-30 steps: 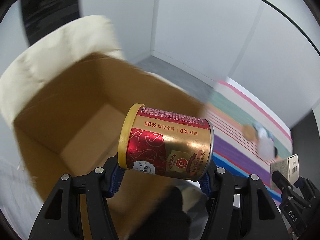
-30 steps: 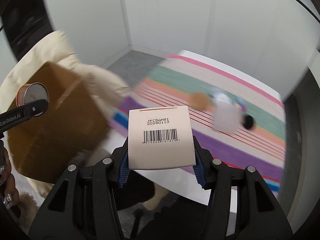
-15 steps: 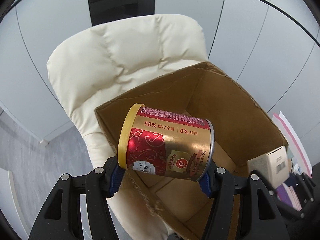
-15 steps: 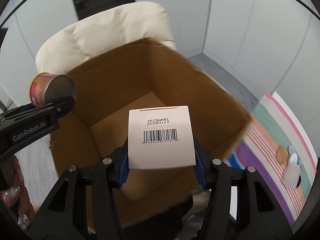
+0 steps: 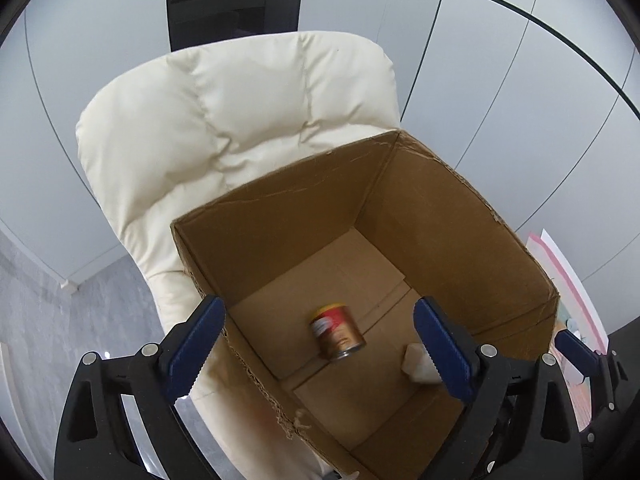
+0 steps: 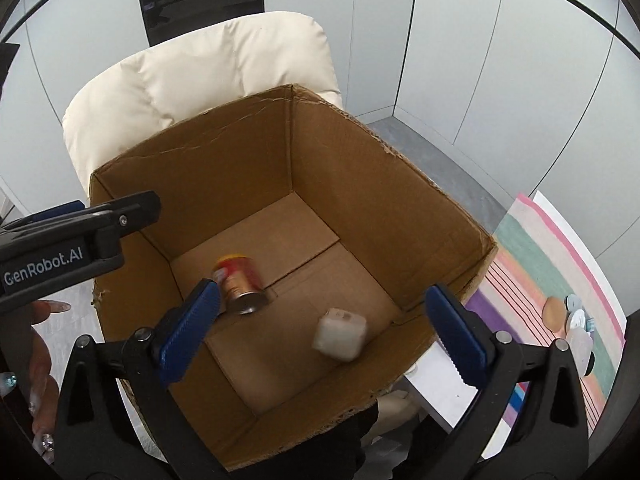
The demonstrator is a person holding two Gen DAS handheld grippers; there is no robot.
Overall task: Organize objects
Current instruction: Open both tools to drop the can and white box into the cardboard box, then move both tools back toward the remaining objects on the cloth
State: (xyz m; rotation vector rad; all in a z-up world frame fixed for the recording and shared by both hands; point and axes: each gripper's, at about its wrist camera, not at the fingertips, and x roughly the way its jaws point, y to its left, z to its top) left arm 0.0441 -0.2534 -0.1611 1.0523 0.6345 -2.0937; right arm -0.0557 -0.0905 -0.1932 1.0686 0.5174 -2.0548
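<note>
Two handheld grippers hang over an open cardboard box that rests on a cream padded chair, both angled down toward its inside. The left gripper has its blue-padded jaws opening, already spread wide, with nothing pressed between them; seen through that gap, a red and gold can with a yellow lid lies on its side, slightly blurred, on the box floor, about midway along it. The right gripper is likewise opening, its jaws far apart and gripping nothing; below them a small pale carton, also blurred, sits tilted on the box floor toward the right wall, apart from the can, which lies nearer the left wall in this view. In the left wrist view the carton is partly hidden behind the gripper's right finger. The left gripper's black arm reaches in from the left edge of the right wrist view, over the box's left rim, with a person's fingers just beneath it. Past the box's right wall, a striped cloth carries a few small round items near its right edge, too small to identify.
</note>
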